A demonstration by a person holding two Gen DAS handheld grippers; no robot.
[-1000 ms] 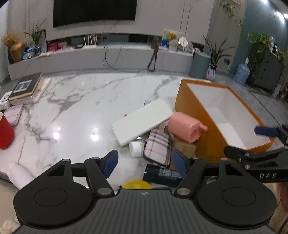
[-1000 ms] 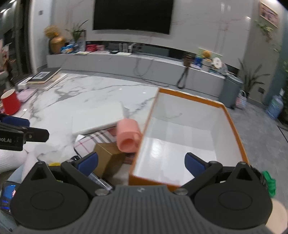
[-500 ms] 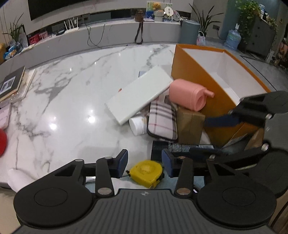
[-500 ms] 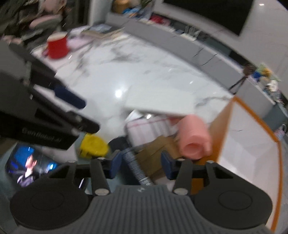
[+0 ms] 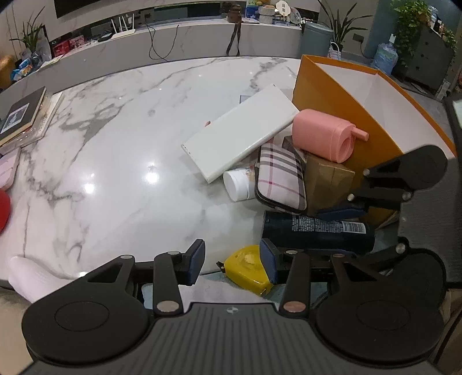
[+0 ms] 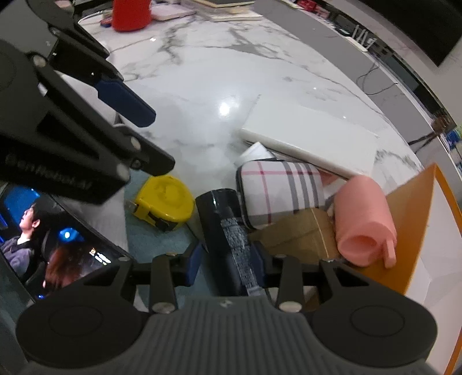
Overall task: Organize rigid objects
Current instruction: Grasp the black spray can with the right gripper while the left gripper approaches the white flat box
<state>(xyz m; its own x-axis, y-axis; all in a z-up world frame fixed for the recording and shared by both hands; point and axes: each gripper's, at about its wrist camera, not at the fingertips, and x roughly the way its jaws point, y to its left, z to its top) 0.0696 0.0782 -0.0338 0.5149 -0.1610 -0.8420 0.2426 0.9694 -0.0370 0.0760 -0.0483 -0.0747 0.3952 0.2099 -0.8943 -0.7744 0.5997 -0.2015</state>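
Observation:
A yellow tape measure (image 5: 245,266) lies at the marble table's near edge, between the fingers of my left gripper (image 5: 232,264). It rests by the right finger and the left pad stands clear, so this gripper is open. Beside it lies a dark spray can (image 6: 222,225). My right gripper (image 6: 225,262) straddles the can and its jaws are closing, with a slight gap showing at the left pad. Behind the can are piled a plaid case (image 5: 280,176), a brown carton (image 5: 326,181), a pink bottle (image 5: 323,135), a white jar (image 5: 236,184) and a flat white box (image 5: 239,138). An orange box (image 5: 326,95) stands open at the right.
A screen (image 6: 43,230) playing video lies at the table's near edge, under my left gripper (image 6: 150,141). A red cup (image 6: 131,14) and a stack of books (image 5: 20,115) sit at the far left. A white roll (image 5: 31,279) lies at the near left corner.
Both grippers have sunk toward the pile. The left jaws narrowed around the tape measure. The right gripper swung from over the orange box to the dark can, rolled, and narrowed around it.

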